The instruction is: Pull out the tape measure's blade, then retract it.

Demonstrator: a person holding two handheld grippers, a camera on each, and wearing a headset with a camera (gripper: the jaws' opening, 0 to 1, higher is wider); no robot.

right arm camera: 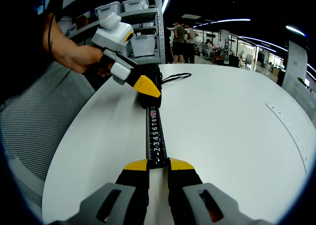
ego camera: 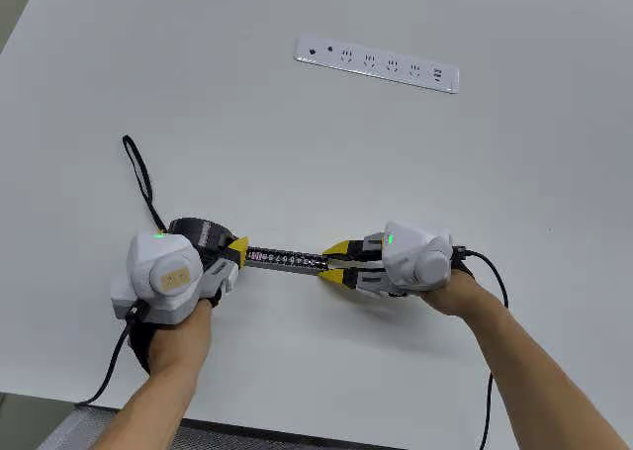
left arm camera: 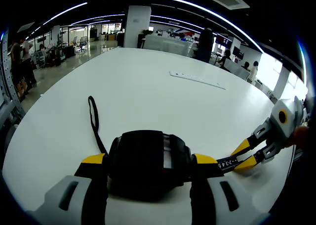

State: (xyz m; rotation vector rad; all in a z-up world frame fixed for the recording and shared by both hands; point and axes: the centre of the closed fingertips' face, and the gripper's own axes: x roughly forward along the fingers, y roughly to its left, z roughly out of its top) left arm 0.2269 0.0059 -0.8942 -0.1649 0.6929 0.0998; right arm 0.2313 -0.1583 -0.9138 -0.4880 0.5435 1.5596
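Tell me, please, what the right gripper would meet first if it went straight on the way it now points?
Going along the blade it grips, the right gripper would probably first meet the tape measure's case, clamped by the left gripper.

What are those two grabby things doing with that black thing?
A person holds a gripper in each hand over a white table. The left gripper is clamped on a black tape measure, and the right gripper pinches the end of its blade. The blade is pulled out a short way between them. A power strip lies farther back, untouched.
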